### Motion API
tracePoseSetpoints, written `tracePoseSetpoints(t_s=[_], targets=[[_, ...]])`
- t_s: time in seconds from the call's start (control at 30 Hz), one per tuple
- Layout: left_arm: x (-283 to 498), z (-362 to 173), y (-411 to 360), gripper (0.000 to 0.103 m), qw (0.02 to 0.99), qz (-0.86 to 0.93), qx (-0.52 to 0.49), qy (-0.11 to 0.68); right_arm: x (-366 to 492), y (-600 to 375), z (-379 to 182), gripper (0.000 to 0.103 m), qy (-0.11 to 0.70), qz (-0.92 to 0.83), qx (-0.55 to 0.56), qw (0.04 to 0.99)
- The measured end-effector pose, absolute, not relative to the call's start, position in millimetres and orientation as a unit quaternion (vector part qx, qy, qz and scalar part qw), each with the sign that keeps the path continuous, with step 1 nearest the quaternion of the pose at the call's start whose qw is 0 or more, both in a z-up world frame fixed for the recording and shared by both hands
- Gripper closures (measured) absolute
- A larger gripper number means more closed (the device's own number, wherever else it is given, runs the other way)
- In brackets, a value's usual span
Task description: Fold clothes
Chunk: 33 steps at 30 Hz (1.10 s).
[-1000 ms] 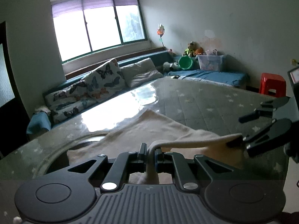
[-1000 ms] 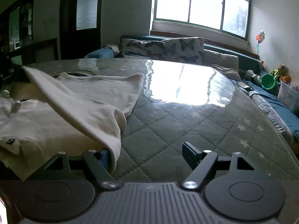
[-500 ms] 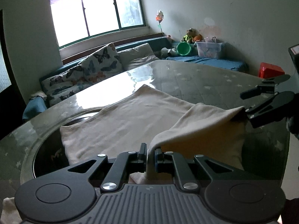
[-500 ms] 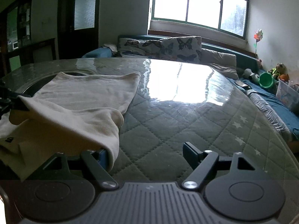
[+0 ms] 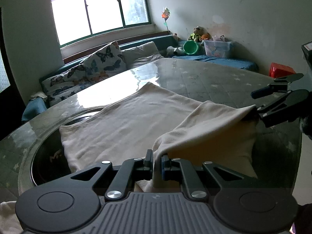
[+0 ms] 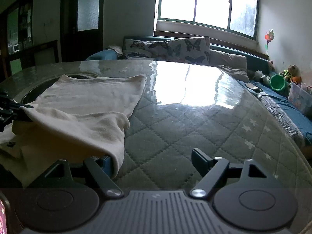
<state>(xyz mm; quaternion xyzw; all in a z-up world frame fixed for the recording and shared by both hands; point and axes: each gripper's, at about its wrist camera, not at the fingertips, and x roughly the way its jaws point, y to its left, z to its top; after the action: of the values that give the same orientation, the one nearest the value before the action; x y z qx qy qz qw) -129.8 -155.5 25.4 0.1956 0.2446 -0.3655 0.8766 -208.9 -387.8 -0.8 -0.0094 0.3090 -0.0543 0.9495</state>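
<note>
A glass-topped table over a quilted star-print cover fills the left wrist view, with a butterfly cushion, a green bucket and a red stool beyond. The cream garment lies flat, its long axis running away toward the window. The left gripper is clenched on a raised fold; the right gripper props the fold's other corner.

In the right wrist view, the garment covers the table's left part. The right gripper is spread wide, cloth draped over its left finger only.
</note>
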Motion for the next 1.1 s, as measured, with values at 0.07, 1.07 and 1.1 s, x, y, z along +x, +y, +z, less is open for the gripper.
tracePoseSetpoints(t_s=[0.07, 1.07, 1.1], targets=[[-129.4, 24.1, -155.1, 0.094, 0.876, -0.366, 0.196, 0.246, -209.2, -388.6, -0.1, 0.021, 0.309, -0.053, -0.01, 0.949], [-123.8, 15.0, -152.3, 0.09, 0.871, -0.368, 0.191, 0.263, -217.7, -392.5, 3.8, 0.021, 0.308, -0.044, -0.018, 0.95], [-123.6, 14.8, -152.1, 0.09, 0.871, -0.368, 0.19, 0.264, -217.7, -392.3, 3.9, 0.021, 0.308, -0.044, -0.019, 0.95]])
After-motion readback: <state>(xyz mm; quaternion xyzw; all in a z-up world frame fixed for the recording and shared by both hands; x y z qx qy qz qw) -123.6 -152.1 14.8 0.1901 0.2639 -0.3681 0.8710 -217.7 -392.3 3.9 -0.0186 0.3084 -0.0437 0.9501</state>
